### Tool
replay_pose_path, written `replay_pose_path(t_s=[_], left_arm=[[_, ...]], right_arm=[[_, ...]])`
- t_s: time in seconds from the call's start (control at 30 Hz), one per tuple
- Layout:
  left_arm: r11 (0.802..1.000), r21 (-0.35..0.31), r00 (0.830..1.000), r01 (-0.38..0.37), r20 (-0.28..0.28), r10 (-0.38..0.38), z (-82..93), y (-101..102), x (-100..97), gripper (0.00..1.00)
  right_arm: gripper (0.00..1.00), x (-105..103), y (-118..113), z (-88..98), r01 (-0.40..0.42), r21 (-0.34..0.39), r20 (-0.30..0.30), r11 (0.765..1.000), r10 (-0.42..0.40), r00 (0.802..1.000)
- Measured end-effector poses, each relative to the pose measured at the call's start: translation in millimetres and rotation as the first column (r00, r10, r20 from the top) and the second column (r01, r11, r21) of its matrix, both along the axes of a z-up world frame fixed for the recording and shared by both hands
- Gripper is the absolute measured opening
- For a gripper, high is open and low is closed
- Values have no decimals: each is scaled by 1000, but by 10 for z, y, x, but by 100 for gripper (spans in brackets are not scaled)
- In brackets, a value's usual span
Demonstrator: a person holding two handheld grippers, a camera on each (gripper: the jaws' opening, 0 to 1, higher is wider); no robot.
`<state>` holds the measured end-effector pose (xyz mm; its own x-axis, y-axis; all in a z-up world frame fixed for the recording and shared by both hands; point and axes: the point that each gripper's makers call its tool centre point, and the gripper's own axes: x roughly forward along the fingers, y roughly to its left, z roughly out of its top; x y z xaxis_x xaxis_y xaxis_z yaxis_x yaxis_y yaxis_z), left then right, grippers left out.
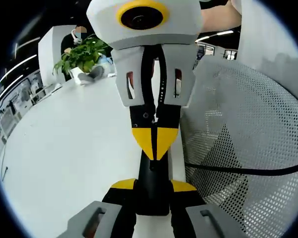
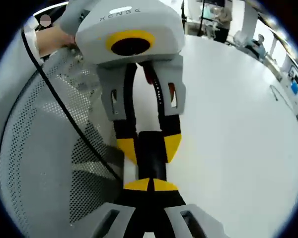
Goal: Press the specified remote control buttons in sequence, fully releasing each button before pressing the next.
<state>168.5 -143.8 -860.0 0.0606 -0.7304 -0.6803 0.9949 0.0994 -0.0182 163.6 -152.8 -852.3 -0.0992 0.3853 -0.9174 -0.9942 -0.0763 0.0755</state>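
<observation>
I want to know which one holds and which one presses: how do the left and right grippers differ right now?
The left gripper has its jaws apart, clamped on both sides of the black remote. The right gripper has its yellow tips closed together and holds nothing. The left gripper grips the remote's edges, while the right gripper aims its joined tips at the remote's face and seems to touch it. Both have black jaws with yellow tips.

White desk (image 1: 64,148) with a potted green plant (image 1: 82,54) at its far edge, a perforated white mesh panel (image 1: 248,134) alongside with a black cable (image 1: 238,170) running across it, office shelving and ceiling strip lights (image 1: 216,34) blurred behind.
</observation>
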Motion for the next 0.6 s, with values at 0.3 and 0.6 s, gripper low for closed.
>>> replay_pose_path(t_s=[0.3, 0.6], left_arm=[[1000, 0, 1000, -1, -1, 1, -3, 1, 1, 24], [1000, -1, 1000, -1, 0, 1, -4, 0, -1, 24]], right_arm=[[0, 17, -3, -19, 9, -2, 13, 1000, -9, 1000], [0, 33, -9, -23, 38, 14, 31, 999, -39, 999]])
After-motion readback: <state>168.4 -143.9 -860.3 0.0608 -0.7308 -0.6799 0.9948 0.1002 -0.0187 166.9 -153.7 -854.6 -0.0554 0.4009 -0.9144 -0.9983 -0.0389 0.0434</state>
